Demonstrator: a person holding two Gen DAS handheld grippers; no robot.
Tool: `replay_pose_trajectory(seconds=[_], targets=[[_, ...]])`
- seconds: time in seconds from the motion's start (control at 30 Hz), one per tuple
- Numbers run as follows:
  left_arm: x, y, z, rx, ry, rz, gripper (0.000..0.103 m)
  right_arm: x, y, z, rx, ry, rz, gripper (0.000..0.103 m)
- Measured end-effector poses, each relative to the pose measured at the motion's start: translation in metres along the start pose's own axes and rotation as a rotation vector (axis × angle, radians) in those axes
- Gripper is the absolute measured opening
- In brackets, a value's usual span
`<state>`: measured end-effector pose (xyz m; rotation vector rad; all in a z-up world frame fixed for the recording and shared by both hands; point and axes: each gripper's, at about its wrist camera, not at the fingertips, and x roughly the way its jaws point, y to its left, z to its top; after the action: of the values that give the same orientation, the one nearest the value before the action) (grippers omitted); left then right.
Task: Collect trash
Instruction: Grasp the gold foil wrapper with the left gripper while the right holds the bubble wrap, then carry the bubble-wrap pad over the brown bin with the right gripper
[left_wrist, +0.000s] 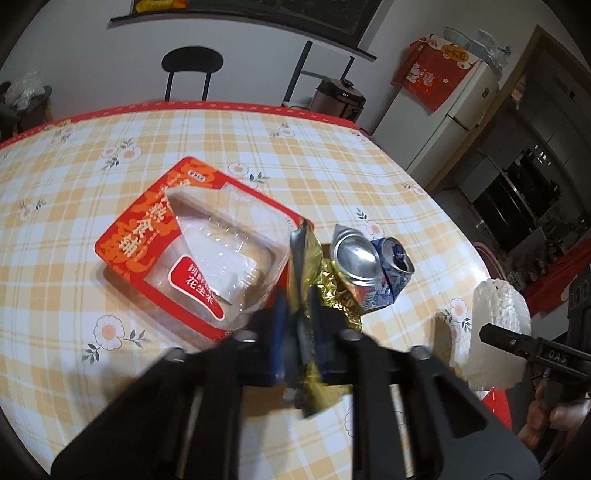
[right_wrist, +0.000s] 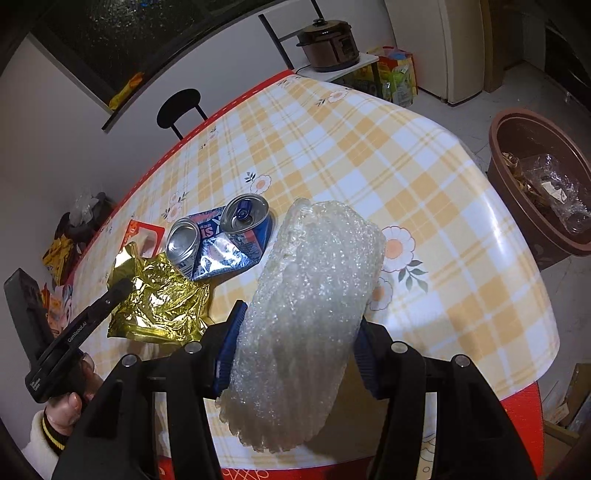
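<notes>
Both wrist cams close, angled down, sharing crushed can (left_wrist: 373, 264), table (right_wrist: 424, 155)

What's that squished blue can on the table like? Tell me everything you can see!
The crushed can is blue and white with some printing, and looks like thin shiny metal. It is folded in the middle, so both silvery ends tip upward; one end shows the open pull-tab hole. It lies on the checked tablecloth, apart from both grippers. The crinkly gold wrapper lies right against it, and the bubble wrap roll is just beside it.
</notes>
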<state>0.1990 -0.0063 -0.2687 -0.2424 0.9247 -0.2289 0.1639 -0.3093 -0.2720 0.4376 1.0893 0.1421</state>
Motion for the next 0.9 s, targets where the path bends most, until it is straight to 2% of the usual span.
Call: replay_pose_trajectory(seconds=[0.1, 0.3, 0.63, 0.77, 0.9], targets=[[-0.011, -0.005, -0.001, 0.013, -0.025, -0.018, 0.006, -0.002, -0.002, -0.001, 0.003, -0.002, 0.004, 0.054], [-0.042, -0.007, -0.003, 0.002, -0.073, -0.045, 0.006, -0.005, 0.002, 0.0, -0.008, -0.006, 0.023, 0.054], [-0.097, -0.001, -0.01, -0.016, -0.168, 0.014, 0.006, -0.015, 0.011, 0.004, -0.048, -0.026, 0.068, 0.054], [-0.114, 0.001, -0.014, -0.051, -0.195, 0.046, 0.006, -0.015, 0.011, 0.008, -0.065, -0.006, 0.092, 0.054], [-0.133, -0.005, -0.02, -0.08, -0.224, 0.07, 0.006, -0.025, 0.011, 0.018, -0.092, -0.022, 0.119, 0.054]])
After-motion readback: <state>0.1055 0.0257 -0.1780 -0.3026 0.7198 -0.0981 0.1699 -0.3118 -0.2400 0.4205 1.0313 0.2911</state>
